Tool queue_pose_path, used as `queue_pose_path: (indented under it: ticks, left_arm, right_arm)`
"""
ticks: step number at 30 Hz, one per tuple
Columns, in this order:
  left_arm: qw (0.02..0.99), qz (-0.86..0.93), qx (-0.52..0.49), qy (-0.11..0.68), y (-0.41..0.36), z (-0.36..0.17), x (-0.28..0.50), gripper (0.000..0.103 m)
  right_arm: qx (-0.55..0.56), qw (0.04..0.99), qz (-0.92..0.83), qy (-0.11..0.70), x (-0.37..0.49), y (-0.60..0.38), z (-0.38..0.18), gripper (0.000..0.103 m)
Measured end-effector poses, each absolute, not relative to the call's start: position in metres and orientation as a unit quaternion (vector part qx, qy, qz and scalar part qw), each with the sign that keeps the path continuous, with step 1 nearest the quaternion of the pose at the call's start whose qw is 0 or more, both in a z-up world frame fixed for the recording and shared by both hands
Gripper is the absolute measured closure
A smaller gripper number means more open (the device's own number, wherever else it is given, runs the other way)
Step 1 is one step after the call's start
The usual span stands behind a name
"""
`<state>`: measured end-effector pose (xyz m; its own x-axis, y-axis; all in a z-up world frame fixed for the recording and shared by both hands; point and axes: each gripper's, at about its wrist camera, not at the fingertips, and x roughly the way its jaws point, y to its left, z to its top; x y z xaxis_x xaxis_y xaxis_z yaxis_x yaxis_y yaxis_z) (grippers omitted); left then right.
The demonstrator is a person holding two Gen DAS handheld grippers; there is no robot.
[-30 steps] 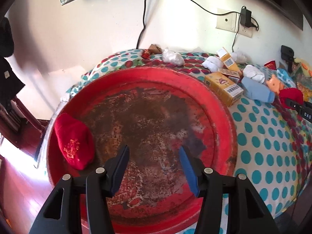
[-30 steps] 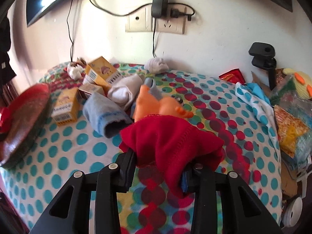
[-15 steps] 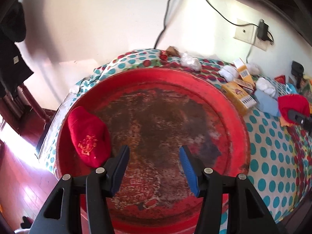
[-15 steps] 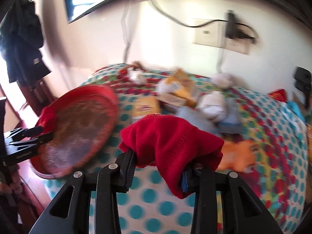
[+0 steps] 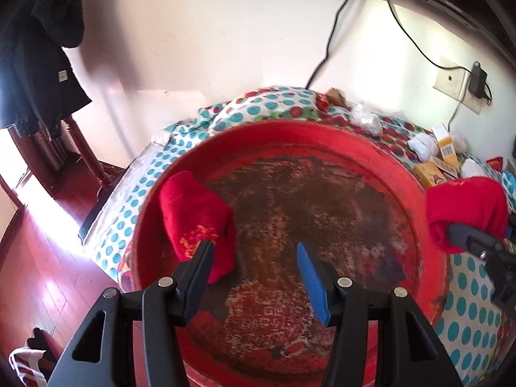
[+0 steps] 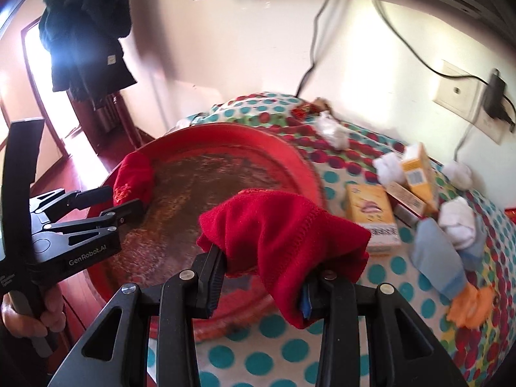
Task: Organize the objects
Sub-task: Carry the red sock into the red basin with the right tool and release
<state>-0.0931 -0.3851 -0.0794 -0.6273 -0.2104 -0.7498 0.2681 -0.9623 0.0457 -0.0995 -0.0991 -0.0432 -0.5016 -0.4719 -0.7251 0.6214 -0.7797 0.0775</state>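
Observation:
A big round red tray (image 5: 380, 154) with a worn brown floor lies on the dotted tablecloth. A red sock with gold stitching (image 5: 196, 216) lies inside it at the left. My left gripper (image 5: 254, 267) is open and empty above the tray's near part, its left finger just in front of that sock. My right gripper (image 6: 258, 274) is shut on a second red sock (image 6: 283, 229) and holds it in the air by the tray's right rim (image 6: 309, 174). That held sock also shows at the right of the left wrist view (image 5: 464, 206).
Yellow boxes (image 6: 371, 216), white rolled socks (image 6: 458, 222), a blue sock (image 6: 435, 258) and an orange cloth (image 6: 471, 303) lie on the table to the right. A wall socket with a charger (image 6: 493, 96) is behind. A dark coat (image 6: 87, 38) hangs at the left, over a wooden floor.
My right gripper has carried the red sock leftward to the tray's right rim. My left gripper has shifted left and back, bringing the sock in the tray closer to its left finger.

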Motion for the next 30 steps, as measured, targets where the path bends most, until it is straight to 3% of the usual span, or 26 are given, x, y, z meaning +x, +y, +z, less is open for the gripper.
queue_pose_path:
  ticks: [27,30]
  left_arm:
    - [0.184,-0.88,0.43,0.081,-0.416,-0.092,-0.096,0.048]
    - [0.179,-0.88,0.432,0.081,-0.415,-0.093,-0.097,0.048]
  right_arm:
    - [0.417,0.321,-0.833,0.172,-0.127,-0.172,-0.086,0.063]
    - [0.411,0.32,-0.835,0.175,-0.125,-0.172,-0.088,0.057]
